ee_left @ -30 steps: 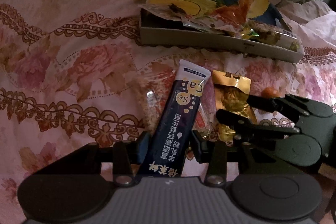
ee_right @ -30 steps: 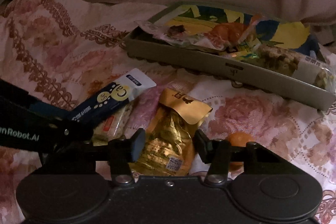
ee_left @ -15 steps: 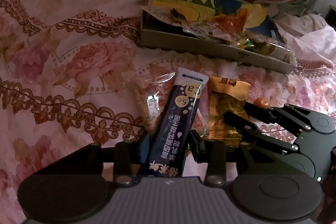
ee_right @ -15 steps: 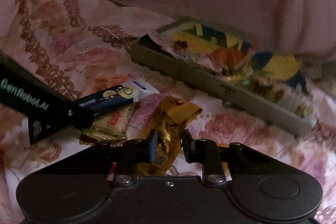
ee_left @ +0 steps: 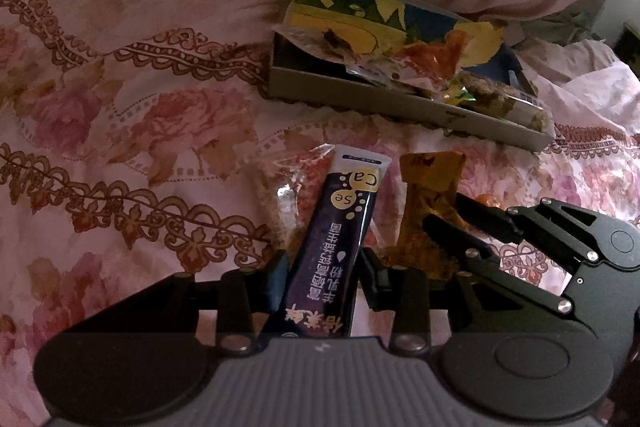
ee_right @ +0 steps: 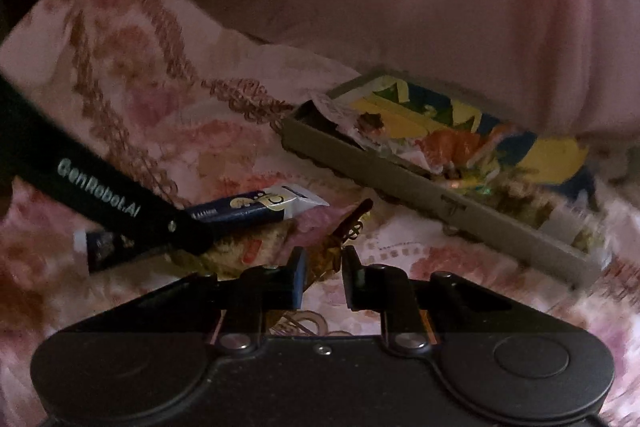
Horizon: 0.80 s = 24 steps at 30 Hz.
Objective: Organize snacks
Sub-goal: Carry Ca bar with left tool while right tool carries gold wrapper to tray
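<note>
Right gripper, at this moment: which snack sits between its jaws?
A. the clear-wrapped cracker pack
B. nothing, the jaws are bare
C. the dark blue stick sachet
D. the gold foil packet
D: in the right wrist view the right gripper has its jaws pinched on the crumpled gold foil packet, while the dark blue stick sachet lies between the left gripper's jaws.
</note>
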### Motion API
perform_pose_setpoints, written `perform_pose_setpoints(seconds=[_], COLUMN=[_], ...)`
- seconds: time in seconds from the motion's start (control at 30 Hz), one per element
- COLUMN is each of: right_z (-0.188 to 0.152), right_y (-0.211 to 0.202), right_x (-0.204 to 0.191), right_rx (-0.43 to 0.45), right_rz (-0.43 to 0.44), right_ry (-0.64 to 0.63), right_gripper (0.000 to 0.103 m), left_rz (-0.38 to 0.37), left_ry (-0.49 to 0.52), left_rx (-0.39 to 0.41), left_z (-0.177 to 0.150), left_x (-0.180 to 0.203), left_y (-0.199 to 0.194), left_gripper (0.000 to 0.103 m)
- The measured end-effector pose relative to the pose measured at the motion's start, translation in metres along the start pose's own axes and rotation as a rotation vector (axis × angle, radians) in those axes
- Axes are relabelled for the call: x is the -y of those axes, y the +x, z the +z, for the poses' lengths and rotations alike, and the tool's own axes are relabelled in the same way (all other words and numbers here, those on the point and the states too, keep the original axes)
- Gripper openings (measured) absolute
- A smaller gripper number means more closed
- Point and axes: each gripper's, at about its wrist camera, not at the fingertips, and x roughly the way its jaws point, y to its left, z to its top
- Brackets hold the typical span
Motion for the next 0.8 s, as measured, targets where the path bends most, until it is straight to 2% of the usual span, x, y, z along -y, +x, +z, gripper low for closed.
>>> perform_pose_setpoints(seconds=[0.13, 0.2, 0.37, 0.47, 0.7, 0.8], right_z=[0.002, 0.001, -0.007, -0.006, -0.005, -0.007], right_y=[0.003, 0.011, 0.021, 0.019, 0.004, 0.001], right_x=[0.014, 0.017, 0.014, 0.014, -0.030, -0.038], right_rx=[-0.005, -0.046, -0.086, -0.084, -0.016, 0.001], right_rz=[0.077, 0.104, 0.061, 0.050, -0.100, -0.137], right_ry=[0.118, 0.157, 0.144, 0.157, -0.200, -0.267], right_gripper=[0.021, 0.023, 0.024, 0.018, 0.014, 0.014], left_rz=[-0.003, -0.008, -0.030, -0.041, -0.053, -0.054], left_ry=[-0.026, -0.040, -0.064, -0.066, -0.063, -0.072], left_rx=[0.003, 0.004, 0.020, 0.030, 0.072, 0.094], left_z=[0.001, 0.001, 0.003, 0.003, 0.004, 0.004], left_x=[-0.003, -0.004, -0.006, -0.005, -0.002, -0.003], left_y=[0.001, 0.002, 0.003, 0.003, -0.001, -0.004], left_gripper=[0.041, 0.041, 0.041, 0.041, 0.040, 0.040])
